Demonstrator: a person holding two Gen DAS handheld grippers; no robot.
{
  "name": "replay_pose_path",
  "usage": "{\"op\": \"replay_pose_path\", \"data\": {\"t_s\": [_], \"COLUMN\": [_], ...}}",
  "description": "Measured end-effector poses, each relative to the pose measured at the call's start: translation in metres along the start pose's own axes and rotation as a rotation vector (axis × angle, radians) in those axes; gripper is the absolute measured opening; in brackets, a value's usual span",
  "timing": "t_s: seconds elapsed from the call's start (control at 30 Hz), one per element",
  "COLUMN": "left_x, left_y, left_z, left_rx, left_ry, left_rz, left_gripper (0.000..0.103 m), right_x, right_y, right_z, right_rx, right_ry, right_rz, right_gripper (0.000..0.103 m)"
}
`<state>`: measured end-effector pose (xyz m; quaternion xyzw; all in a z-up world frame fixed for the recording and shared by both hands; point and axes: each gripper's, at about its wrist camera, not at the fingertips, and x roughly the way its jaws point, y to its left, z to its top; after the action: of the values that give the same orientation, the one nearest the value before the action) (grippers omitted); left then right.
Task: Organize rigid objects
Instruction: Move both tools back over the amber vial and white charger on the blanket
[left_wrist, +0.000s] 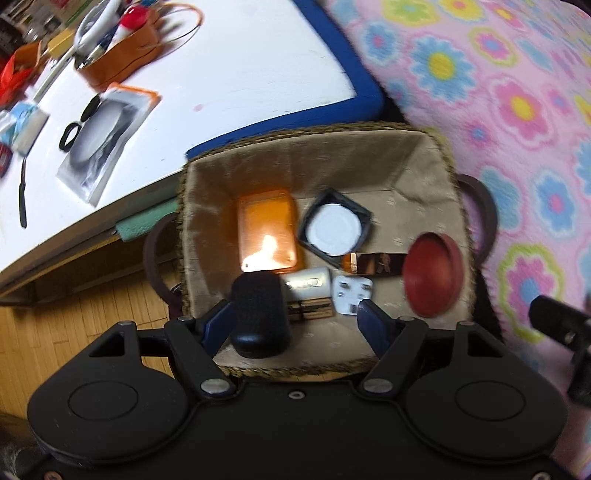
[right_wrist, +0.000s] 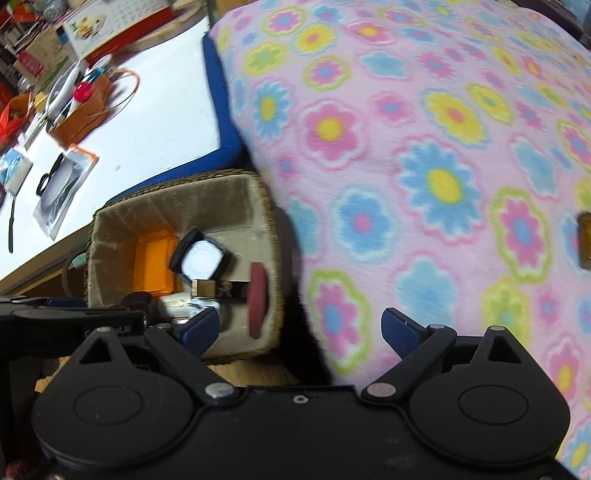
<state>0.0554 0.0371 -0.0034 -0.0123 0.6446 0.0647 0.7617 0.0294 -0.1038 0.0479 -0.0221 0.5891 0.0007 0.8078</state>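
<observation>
Left gripper (left_wrist: 293, 314) jaws open, black case (left_wrist: 260, 314) loose over basket (left_wrist: 458, 206); withdraw straight. Right gripper (right_wrist: 299, 326) open, empty.

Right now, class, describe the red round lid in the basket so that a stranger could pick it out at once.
Find the woven basket with the beige cloth lining, on the floor between the white table and the flowered blanket. Inside, against the wall nearest the blanket, a red round lid stands tilted on its edge. It is the only red, dish-shaped thing there; its neighbours are an orange box and a white disc in a black frame.

Left wrist above basket (left_wrist: 317, 136), right beside, both sharing it
</observation>
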Motion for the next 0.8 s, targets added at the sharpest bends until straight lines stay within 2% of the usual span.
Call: {"op": "replay_pose_path", "data": {"t_s": [0.17,0.47,0.8], "left_x": [-0.013,-0.047,-0.064], "left_y": [-0.036,-0.146,-0.257], "left_z": [-0.007,-0.021,-0.029], "left_rx": [0.038,0.234,0.418], "left_ry": [-0.008,-0.057,-0.077], "left_rz": [-0.036,-0.088,-0.120], "left_gripper": [0.071,0.073,0.078], "right_x": [-0.018,-0.064,-0.087], "right_y": [-0.040,-0.140,-0.280], "right_z": [-0.011,-0.036,-0.068], "right_rx": [0.046,0.153,0.355], "right_ry": [-0.027,-0.117,-0.162], "right_rz": [-0.013,-0.059,-0.206], "right_gripper": [0.098,0.099,0.099]}}
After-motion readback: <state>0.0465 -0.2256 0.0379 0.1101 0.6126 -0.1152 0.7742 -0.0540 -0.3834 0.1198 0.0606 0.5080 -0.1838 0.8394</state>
